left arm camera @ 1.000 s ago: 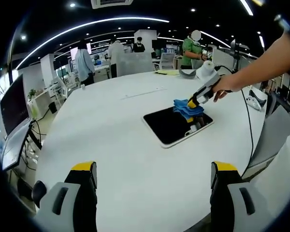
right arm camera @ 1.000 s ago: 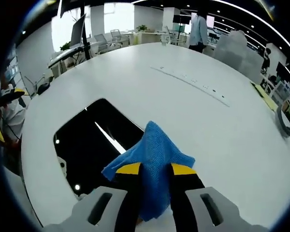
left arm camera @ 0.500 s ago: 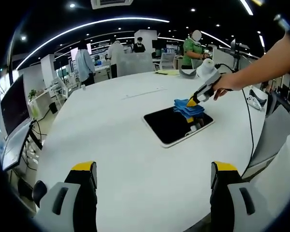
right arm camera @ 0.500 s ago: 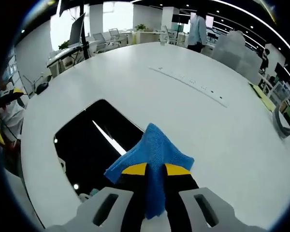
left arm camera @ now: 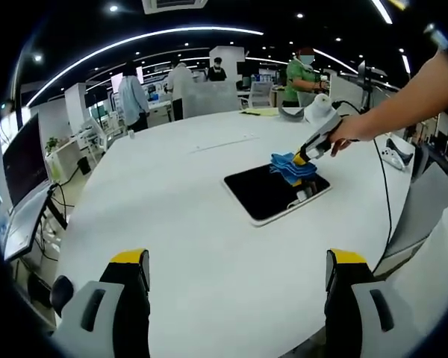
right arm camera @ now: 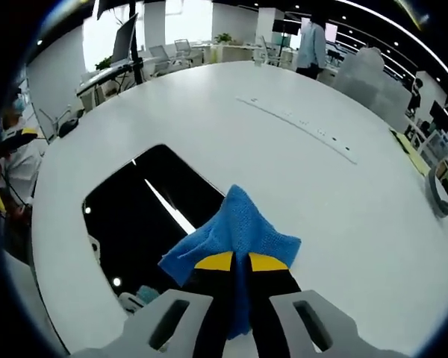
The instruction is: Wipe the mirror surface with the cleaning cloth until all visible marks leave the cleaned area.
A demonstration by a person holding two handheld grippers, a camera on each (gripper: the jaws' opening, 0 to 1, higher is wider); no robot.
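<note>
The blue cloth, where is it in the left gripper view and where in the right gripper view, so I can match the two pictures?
Left gripper view: the blue cloth sits right of centre, on the mirror's far right corner, under the right gripper.
Right gripper view: the blue cloth is low and central, pinched between this gripper's jaws, on the mirror's edge.
Shared landmark: the dark mirror on the white table.

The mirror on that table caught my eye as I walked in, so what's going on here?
A person is wiping the mirror on the white table. The right gripper is shut on the blue cleaning cloth, which rests on one end of the mirror. The left gripper hangs open above the table, holding nothing.
</note>
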